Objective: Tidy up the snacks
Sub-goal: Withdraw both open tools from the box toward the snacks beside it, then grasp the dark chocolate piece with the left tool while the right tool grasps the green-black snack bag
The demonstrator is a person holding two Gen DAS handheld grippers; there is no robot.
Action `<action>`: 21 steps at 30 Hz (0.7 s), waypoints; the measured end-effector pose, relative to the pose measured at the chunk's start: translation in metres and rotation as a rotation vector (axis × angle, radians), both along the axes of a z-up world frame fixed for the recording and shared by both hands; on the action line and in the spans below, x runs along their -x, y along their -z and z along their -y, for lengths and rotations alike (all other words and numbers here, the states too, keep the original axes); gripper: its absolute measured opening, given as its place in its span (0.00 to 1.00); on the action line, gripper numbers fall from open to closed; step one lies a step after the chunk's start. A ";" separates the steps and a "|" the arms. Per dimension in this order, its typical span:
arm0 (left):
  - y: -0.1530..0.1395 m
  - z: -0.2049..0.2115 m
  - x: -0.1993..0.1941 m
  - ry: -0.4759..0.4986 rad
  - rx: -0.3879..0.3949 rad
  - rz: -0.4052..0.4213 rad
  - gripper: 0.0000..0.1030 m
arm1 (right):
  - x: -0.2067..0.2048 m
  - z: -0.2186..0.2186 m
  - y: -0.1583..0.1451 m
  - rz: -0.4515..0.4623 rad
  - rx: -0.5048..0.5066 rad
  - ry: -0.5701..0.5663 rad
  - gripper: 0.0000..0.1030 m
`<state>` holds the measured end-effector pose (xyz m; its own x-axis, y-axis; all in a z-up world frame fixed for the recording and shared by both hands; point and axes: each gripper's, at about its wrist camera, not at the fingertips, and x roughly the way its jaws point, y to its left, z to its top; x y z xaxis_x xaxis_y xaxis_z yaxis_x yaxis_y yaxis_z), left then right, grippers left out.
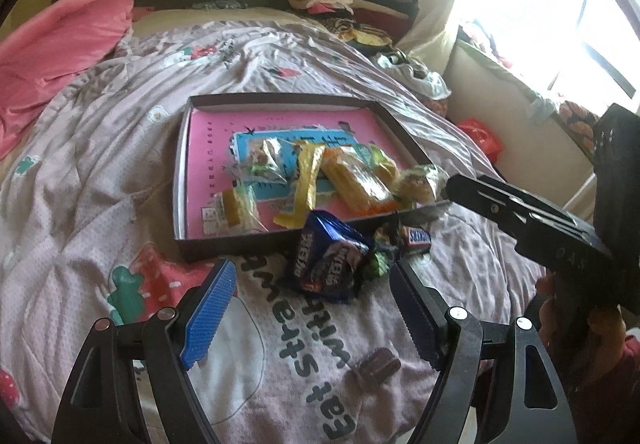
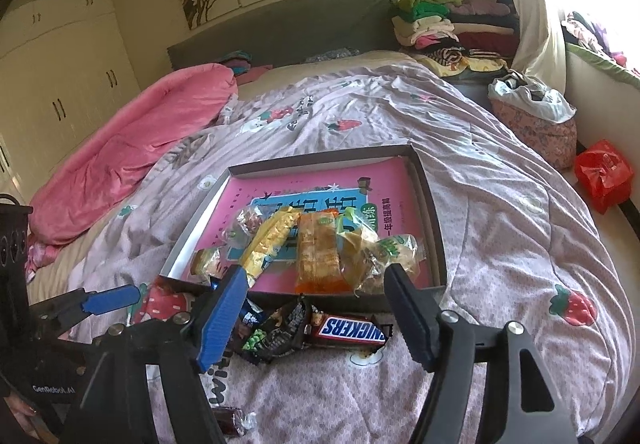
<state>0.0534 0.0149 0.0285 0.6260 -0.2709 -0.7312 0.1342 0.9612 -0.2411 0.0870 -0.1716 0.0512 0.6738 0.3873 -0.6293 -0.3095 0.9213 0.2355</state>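
Since the soft quilt (image 2: 500, 211) gives under pressure, the Snickers bar (image 2: 349, 330) just outside the tray's (image 2: 434, 228) near edge could slide away; left gripper (image 1: 312, 294) and right gripper (image 2: 316, 308) both gape wide, empty.

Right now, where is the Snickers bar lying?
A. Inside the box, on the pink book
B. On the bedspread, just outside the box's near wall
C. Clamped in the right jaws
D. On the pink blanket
B: in the right wrist view the Snickers bar lies on the bedspread just in front of the near wall of the box, with no jaws closed on it.
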 end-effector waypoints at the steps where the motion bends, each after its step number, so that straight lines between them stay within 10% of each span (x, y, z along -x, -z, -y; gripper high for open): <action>1: 0.001 0.001 0.000 0.008 0.003 -0.006 0.78 | 0.001 0.000 0.000 0.000 0.000 -0.005 0.69; 21: 0.030 0.041 0.019 0.239 -0.041 -0.118 0.78 | 0.009 -0.013 0.010 -0.022 0.059 -0.081 0.69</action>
<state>0.0344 -0.0262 -0.0019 0.4574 -0.3697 -0.8088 0.3321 0.9147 -0.2303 0.0778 -0.1590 0.0414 0.6276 0.4019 -0.6668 -0.3789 0.9058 0.1894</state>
